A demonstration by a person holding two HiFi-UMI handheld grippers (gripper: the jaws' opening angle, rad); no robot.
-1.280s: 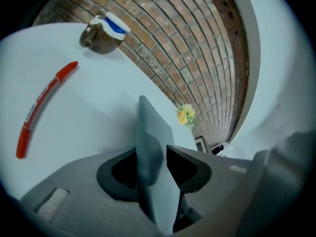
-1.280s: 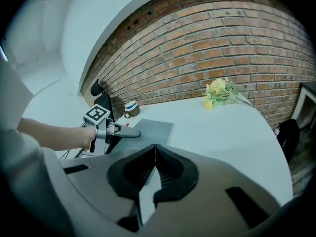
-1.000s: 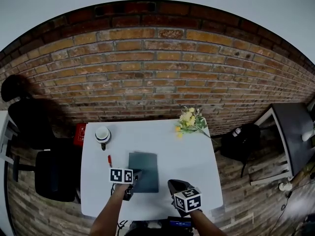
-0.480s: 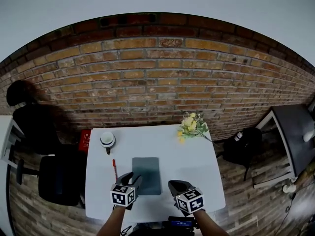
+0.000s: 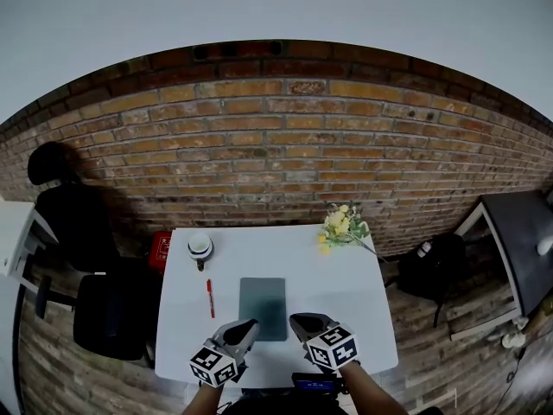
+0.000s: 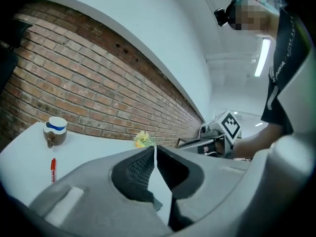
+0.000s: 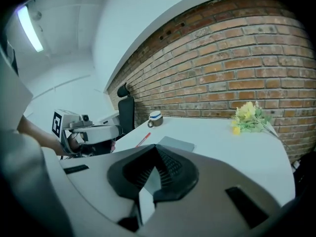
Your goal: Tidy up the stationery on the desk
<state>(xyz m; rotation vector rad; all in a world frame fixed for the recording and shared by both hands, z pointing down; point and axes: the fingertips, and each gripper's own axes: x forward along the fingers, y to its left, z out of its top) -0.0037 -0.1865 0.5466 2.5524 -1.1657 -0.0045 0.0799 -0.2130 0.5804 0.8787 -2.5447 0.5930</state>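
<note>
A dark teal notebook (image 5: 263, 307) lies flat in the middle of the white desk (image 5: 354, 305). A red pen (image 5: 210, 298) lies just left of it, also seen in the left gripper view (image 6: 53, 169). My left gripper (image 5: 249, 327) hovers above the desk's near edge, level with the notebook's near left corner. Its jaws (image 6: 155, 149) have just been closing and now meet with nothing between them. My right gripper (image 5: 298, 321) hangs beside it at the notebook's near right corner, shut (image 7: 157, 149) and empty.
A mug (image 5: 200, 247) stands at the desk's far left corner and a yellow flower bunch (image 5: 343, 225) at the far right. Black office chairs (image 5: 104, 305) and a red box (image 5: 160, 249) are to the left. A black bag (image 5: 436, 262) sits on the floor right.
The left gripper has risen from beside the notebook's left edge and drawn back toward the near edge, its jaws going from wide open to shut. The right gripper has lifted a little.
</note>
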